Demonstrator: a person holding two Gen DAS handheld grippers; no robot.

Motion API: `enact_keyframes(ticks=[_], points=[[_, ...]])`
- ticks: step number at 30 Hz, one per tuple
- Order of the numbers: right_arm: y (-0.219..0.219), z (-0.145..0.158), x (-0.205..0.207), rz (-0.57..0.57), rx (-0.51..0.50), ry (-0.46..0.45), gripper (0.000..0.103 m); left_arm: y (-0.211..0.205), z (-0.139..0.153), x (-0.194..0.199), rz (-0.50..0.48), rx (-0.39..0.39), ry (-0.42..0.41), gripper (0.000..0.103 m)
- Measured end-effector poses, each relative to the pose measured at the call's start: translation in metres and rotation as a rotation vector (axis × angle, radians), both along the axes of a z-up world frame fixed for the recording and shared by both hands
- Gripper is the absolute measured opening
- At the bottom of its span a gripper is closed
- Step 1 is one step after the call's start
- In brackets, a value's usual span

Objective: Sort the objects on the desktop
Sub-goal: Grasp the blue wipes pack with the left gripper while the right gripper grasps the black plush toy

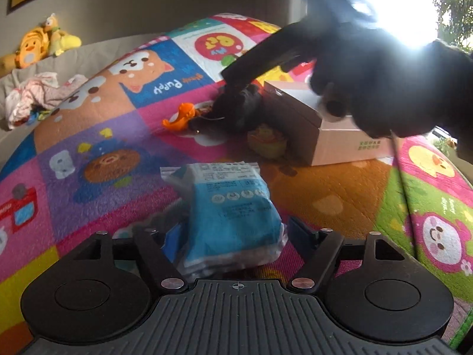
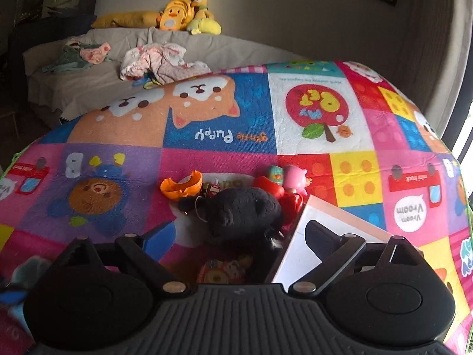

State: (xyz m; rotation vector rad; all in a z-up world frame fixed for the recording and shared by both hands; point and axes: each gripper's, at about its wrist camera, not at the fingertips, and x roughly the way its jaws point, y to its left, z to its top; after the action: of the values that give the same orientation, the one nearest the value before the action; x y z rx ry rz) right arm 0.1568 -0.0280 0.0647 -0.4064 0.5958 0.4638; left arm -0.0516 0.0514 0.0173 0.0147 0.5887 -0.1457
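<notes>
My left gripper (image 1: 233, 233) is open around a blue plastic packet (image 1: 233, 216) that lies on the colourful play mat (image 1: 88, 136). My right gripper (image 2: 236, 236) is open, just above and behind a black plush toy (image 2: 245, 210); it shows as a dark blurred shape in the left wrist view (image 1: 340, 44). A pale cardboard box (image 1: 343, 127) stands on the mat, right of the plush (image 1: 236, 103); its white lid (image 2: 310, 251) lies under my right finger. An orange toy (image 2: 181, 188), a pink pig figure (image 2: 295, 179) and red toys (image 2: 275, 189) lie around the plush.
A small yellow-red packet (image 2: 224, 269) lies close before my right gripper. A grey sofa (image 2: 88, 82) with clothes (image 2: 159, 62) and yellow plush toys (image 2: 183, 14) stands behind the mat. Bright window light (image 1: 393, 6) fills the upper right.
</notes>
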Motion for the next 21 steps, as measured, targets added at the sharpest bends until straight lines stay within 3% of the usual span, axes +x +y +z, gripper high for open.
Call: enact_keyframes(ticks=[4, 6, 8, 11, 14, 21], points=[[0.044, -0.029, 0.049, -0.044, -0.165, 0.028, 0.099, 0.007, -0.001, 0.000, 0.022, -0.046, -0.012, 0.085], [0.056, -0.041, 0.066, -0.078, -0.239, 0.107, 0.097, 0.012, -0.001, 0.000, 0.031, -0.077, -0.011, 0.086], [0.063, -0.048, 0.071, -0.085, -0.296, 0.124, 0.088, 0.016, -0.001, -0.001, 0.037, -0.100, -0.012, 0.089], [0.061, -0.049, 0.063, -0.055, -0.314, 0.104, 0.083, 0.017, -0.001, -0.002, 0.030, -0.115, -0.024, 0.094], [0.048, -0.033, 0.044, -0.037, -0.256, 0.080, 0.082, 0.018, -0.001, -0.002, 0.034, -0.111, -0.032, 0.095], [-0.040, 0.062, -0.045, 0.087, 0.111, 0.010, 0.082, 0.015, 0.003, -0.001, 0.074, -0.084, -0.039, 0.096]])
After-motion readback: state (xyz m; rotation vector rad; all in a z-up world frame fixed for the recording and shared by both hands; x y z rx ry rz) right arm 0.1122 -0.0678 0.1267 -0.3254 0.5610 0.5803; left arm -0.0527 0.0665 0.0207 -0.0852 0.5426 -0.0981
